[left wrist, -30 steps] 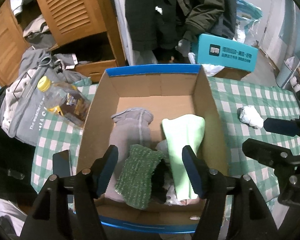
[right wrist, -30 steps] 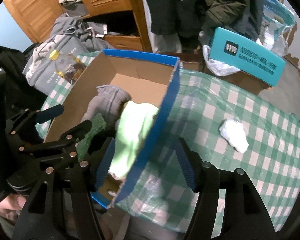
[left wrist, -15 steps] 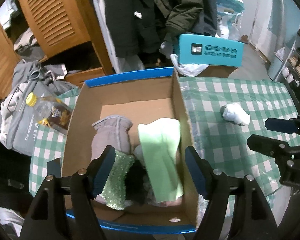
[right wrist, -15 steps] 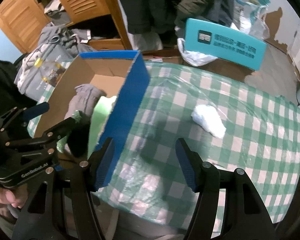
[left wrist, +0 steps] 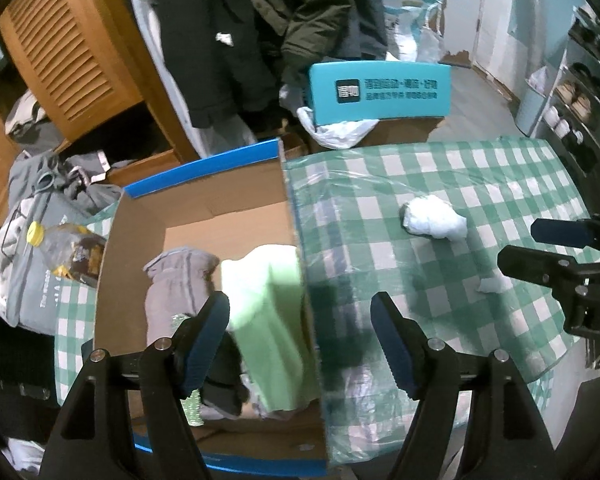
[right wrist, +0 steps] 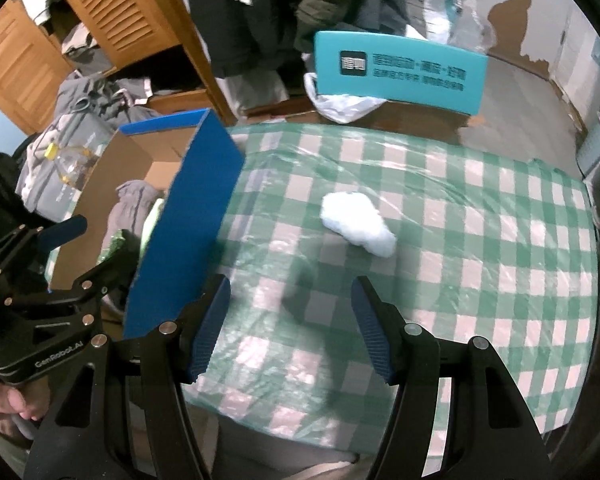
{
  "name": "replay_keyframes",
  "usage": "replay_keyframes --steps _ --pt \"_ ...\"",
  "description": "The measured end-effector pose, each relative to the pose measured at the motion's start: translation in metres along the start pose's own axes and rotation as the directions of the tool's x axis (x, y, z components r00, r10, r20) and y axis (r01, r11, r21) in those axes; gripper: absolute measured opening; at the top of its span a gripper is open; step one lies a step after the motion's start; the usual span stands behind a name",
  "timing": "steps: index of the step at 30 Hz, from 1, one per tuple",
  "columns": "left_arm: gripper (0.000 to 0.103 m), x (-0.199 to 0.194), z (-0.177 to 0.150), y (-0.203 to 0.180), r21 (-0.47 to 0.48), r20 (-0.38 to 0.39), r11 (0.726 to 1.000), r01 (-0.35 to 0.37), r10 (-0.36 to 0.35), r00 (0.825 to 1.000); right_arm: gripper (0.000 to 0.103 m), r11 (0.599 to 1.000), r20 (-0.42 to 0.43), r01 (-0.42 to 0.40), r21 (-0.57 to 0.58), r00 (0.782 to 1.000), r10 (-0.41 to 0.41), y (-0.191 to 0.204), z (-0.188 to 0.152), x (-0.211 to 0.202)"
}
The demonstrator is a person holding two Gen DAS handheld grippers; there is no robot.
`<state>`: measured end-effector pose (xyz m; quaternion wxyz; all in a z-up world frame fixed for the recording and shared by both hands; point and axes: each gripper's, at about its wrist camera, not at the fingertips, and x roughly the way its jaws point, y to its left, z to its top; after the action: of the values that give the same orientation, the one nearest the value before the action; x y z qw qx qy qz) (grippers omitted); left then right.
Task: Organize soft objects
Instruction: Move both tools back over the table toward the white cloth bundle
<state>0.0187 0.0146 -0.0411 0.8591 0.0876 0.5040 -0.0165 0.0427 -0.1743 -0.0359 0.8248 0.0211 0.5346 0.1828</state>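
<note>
- The desk [right wrist: 440,208], under a green-and-white checked cloth with a clear plastic sheet over it, fills most of what I can see from here.
- A cardboard box [left wrist: 204,216] with blue outer walls stands open on the desk's left part; its right wall stands roughly below the middle of the left hand-held gripper.
- Behind the desk a teal carton [right wrist: 400,76] with white lettering sits on a brown box, with dark coats hanging further back beside a slatted wooden cabinet door.
- Inside the box, a pale green cloth [left wrist: 268,320] lies against the right wall, and a grey fabric bundle [left wrist: 180,288] lies just beside it on the left. Something dark and a bit of green knit peek out at the near end, half hidden by the gripper's finger.
- The left hand-held gripper [left wrist: 300,344] hangs over the box's right wall, its jaws just having spread a little wider, nothing clamped between them.
- The right hand-held gripper [right wrist: 290,328] hovers over bare cloth, jaws apart and empty.
- A crumpled white soft wad [right wrist: 358,224] lies alone on the cloth, well right of the box and beyond the right gripper's fingertips.
- A yellow-capped plastic bottle [left wrist: 66,252] lies left of the box.
</note>
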Motion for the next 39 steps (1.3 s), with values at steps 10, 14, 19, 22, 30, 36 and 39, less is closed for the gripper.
replay_keyframes --steps 10,14,19,22,30,36,39 --pt "0.079 0.011 0.004 -0.044 0.076 -0.029 0.996 0.037 -0.035 0.999 0.063 0.998 -0.011 0.041 0.043 0.999 -0.041 -0.042 -0.014 0.001" --pt "0.08 0.019 0.006 -0.057 0.093 -0.051 0.994 0.057 -0.052 0.997 0.063 0.997 -0.027 0.057 0.061 0.998 -0.055 -0.059 -0.019 0.006" --pt "0.081 0.034 0.004 -0.07 0.104 -0.094 0.992 0.074 -0.064 0.994 0.063 0.995 -0.058 0.075 0.071 0.996 -0.071 -0.076 -0.025 0.02" --pt "0.081 0.043 0.002 -0.076 0.11 -0.116 0.991 0.076 -0.063 0.991 0.063 0.994 -0.072 0.078 0.071 0.995 -0.073 -0.081 -0.028 0.028" --pt "0.081 0.068 -0.002 -0.086 0.093 -0.177 0.989 0.116 -0.098 0.979 0.063 0.996 -0.109 0.082 0.047 0.991 -0.076 -0.091 -0.037 0.05" --pt "0.081 0.085 -0.007 -0.091 0.095 -0.213 0.989 0.114 -0.092 0.973 0.063 0.997 -0.137 0.073 0.019 0.988 -0.07 -0.092 -0.044 0.067" --pt "0.081 0.093 -0.009 -0.092 0.094 -0.227 0.989 0.114 -0.09 0.97 0.063 0.997 -0.153 0.071 0.007 0.986 -0.069 -0.093 -0.048 0.076"
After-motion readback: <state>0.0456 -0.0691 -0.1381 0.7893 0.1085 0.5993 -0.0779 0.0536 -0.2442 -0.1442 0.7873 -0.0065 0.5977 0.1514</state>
